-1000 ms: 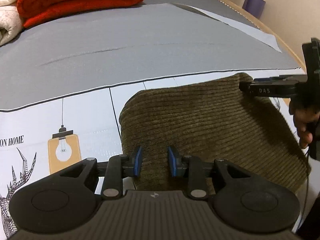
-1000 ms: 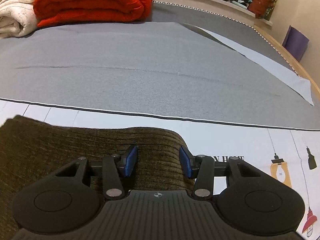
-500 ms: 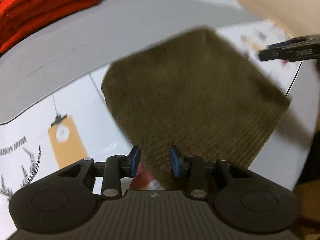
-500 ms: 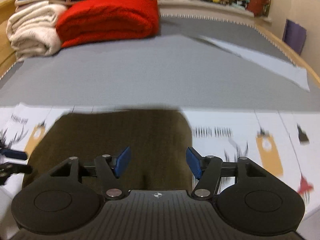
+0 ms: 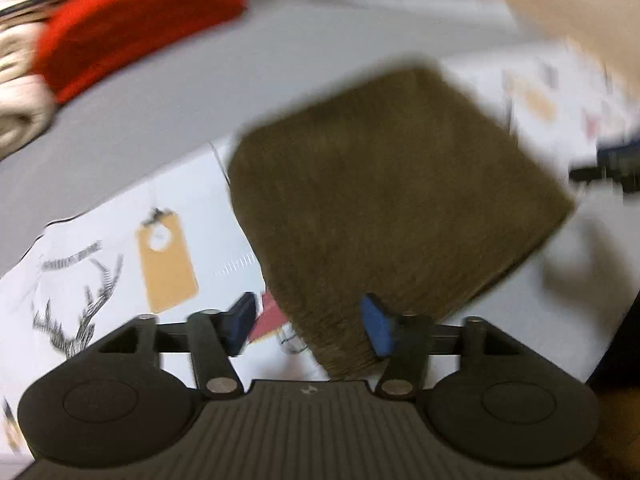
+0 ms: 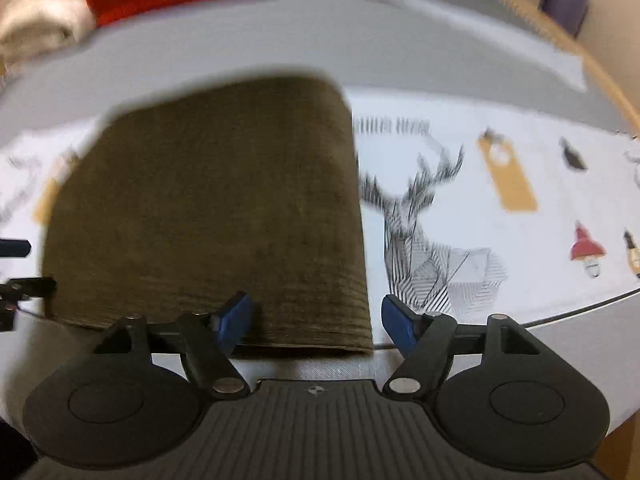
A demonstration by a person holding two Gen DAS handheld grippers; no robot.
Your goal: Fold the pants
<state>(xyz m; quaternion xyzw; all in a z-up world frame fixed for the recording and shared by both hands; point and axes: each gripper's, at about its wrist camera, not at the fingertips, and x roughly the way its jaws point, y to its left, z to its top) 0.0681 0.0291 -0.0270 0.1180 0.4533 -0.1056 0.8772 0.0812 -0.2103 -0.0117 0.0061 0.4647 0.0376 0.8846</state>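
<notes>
The olive-brown corduroy pants (image 5: pixel 384 200) lie folded into a compact rectangle on the printed white sheet; they also show in the right wrist view (image 6: pixel 208 208). My left gripper (image 5: pixel 308 324) is open and raised above the fold's near left corner, holding nothing. My right gripper (image 6: pixel 316 320) is open and raised above the fold's near right corner, empty. The right gripper's tip (image 5: pixel 608 164) shows at the far right of the left wrist view, and the left gripper's tip (image 6: pixel 20 276) at the left edge of the right wrist view. Both views are motion-blurred.
A grey sheet (image 5: pixel 224 80) covers the bed beyond the pants. A folded red blanket (image 5: pixel 132 20) and cream blankets (image 5: pixel 16 92) are stacked at the back left. The white sheet (image 6: pixel 460 208) carries deer and lamp prints. The bed's wooden edge (image 6: pixel 600 76) curves along the right.
Both grippers opened wider, let go of the pants, and pulled back and up. The folded pants now lie flat, with more of the fold in view.
</notes>
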